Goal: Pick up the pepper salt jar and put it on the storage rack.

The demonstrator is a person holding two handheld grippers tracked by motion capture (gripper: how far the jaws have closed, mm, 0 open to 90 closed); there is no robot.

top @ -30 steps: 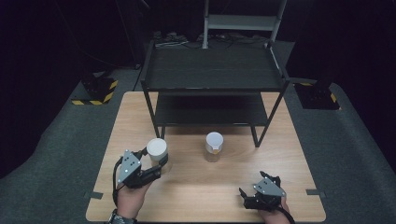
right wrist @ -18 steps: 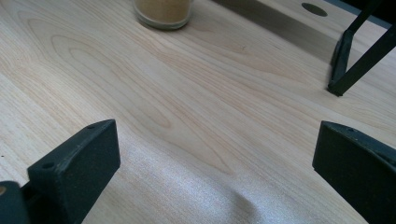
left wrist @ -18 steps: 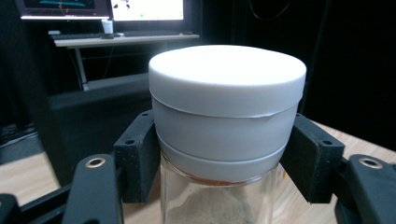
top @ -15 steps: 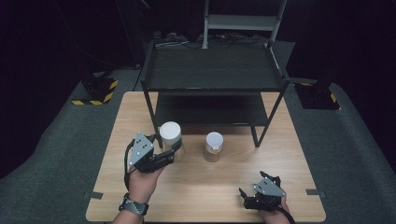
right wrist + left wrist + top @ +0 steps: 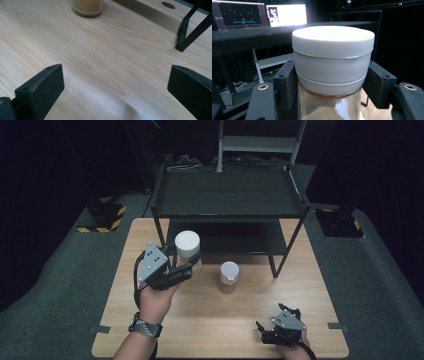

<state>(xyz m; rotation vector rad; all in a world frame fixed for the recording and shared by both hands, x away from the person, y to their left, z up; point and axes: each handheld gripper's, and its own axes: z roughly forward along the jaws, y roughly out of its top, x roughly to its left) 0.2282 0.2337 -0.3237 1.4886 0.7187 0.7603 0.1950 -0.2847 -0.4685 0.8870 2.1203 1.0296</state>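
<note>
at nine o'clock of the desk (image 5: 210,320), the left hand-held gripper (image 5: 182,267) is clamped on a white-lidded jar (image 5: 187,251), lifted clear—shelving on the rack (image 5: 230,195) remains—right hand-held gripper (image 5: 270,332) gapes empty.

Dark room, grey carpet (image 5: 60,270), lit monitors (image 5: 287,15)

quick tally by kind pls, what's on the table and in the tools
Jars with white lids: 2 (one jar in the left tool, one jar standing on the table)
Black shelf racks: 1
Tools: 2 (left tool, right tool)
Total: 5
</note>
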